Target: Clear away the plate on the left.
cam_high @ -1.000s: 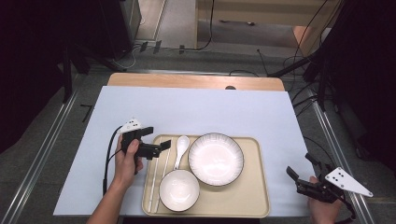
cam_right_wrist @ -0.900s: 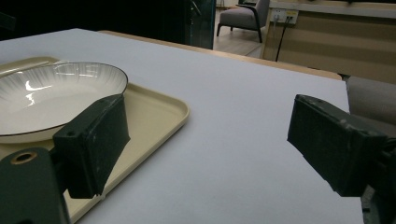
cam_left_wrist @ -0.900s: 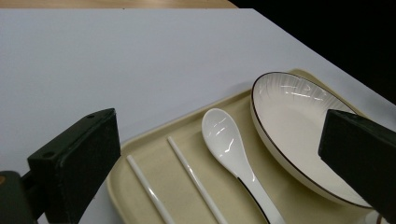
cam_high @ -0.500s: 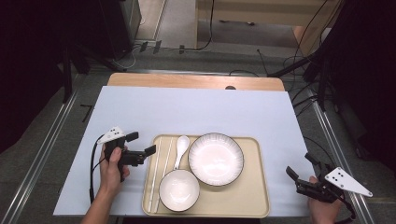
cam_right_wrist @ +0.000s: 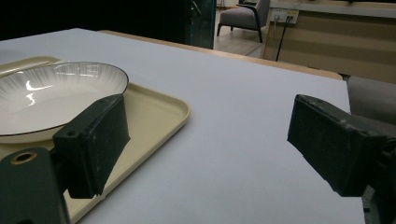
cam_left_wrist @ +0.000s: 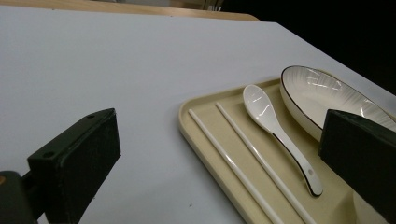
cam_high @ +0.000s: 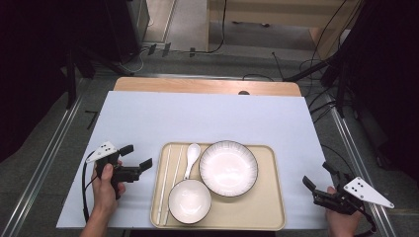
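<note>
A beige tray (cam_high: pixel 267 202) lies at the near middle of the white table. On it are a wide white plate (cam_high: pixel 228 168), a smaller white bowl (cam_high: pixel 189 200), a white spoon (cam_high: pixel 191 158) and a pair of white chopsticks (cam_high: pixel 168 182). My left gripper (cam_high: pixel 137 155) hovers just left of the tray, open and empty. In the left gripper view the chopsticks (cam_left_wrist: pixel 243 163), spoon (cam_left_wrist: pixel 271 121) and plate (cam_left_wrist: pixel 322 98) lie ahead between the jaws. My right gripper (cam_high: pixel 318 175) sits open at the table's near right corner, apart from the tray. The right gripper view shows the plate (cam_right_wrist: pixel 51 98) on the tray (cam_right_wrist: pixel 159 116).
White sheet (cam_high: pixel 207 118) covers the table, with a wooden strip along the far edge. Metal rails run along both sides of the table. Cables and dark stands lie on the floor beyond it.
My left gripper has drawn back to the left and nearer the person, off the tray's left edge. The right gripper has stayed put.
</note>
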Tool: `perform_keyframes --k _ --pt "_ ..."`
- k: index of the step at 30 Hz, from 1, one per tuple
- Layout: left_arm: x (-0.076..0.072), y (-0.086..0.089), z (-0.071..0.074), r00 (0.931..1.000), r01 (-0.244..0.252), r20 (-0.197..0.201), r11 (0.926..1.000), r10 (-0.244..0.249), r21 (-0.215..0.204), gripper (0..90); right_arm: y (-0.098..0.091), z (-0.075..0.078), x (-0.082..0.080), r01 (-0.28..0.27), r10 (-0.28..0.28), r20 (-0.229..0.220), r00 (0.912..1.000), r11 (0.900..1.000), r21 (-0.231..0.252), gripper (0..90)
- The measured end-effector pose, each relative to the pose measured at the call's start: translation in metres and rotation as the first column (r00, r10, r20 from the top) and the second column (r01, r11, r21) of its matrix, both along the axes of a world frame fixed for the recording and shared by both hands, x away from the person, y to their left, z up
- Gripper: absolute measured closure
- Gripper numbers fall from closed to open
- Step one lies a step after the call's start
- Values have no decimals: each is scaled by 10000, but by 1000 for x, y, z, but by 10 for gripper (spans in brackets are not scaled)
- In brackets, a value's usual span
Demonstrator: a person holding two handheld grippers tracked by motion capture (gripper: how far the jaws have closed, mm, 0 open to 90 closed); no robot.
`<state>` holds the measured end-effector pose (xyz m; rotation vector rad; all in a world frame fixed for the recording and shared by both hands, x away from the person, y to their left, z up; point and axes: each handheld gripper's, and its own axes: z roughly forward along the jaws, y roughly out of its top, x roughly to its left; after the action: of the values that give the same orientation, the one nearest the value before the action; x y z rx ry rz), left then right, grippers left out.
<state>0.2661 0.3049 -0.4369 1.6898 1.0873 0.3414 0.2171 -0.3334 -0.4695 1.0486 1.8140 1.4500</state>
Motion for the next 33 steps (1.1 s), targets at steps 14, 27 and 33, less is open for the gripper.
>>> perform_keyframes --k 14,27,33 --pt "-25 32 -4 9977 -672 89 9973 670 297 0 1 -1 0 -23 22 -19 10000 10000 -60 131" --pt "-42 50 -11 9938 -1111 41 9926 1110 480 0 1 -1 0 6 -6 -55 10000 10000 -22 130" --pt "-52 59 -11 9913 -1318 33 9907 1318 324 0 1 -1 0 5 -5 -72 10000 10000 -26 131"
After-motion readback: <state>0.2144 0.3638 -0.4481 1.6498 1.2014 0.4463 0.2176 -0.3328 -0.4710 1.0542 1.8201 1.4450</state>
